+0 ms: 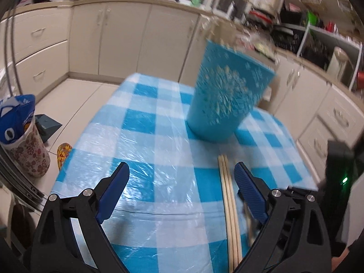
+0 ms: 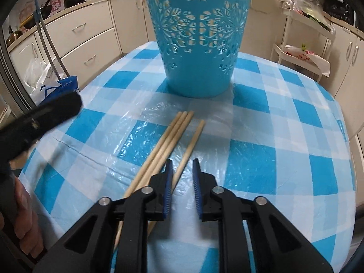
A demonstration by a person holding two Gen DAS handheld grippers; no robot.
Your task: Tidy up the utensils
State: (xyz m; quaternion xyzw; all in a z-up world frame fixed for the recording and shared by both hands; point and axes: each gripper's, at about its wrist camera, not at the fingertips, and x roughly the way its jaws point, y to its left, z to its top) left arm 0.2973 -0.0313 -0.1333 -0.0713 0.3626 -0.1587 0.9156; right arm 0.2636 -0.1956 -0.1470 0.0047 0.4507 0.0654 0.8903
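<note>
Four pale wooden chopsticks (image 2: 175, 141) lie flat at centre frame — three bunched, one just right — below the upright turquoise cut-out basket (image 2: 198, 36) at top centre.

Four wooden chopsticks (image 2: 173, 141) on the checked tablecloth (image 2: 273, 136); one blue openwork basket (image 2: 198, 45)

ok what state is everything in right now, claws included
blue basket: upright on the table, contents not visible
chopsticks: four lying flat, three bunched, one apart
left claw: wide open, empty
right claw: narrowly open over the lone chopstick, not pinching it
</note>
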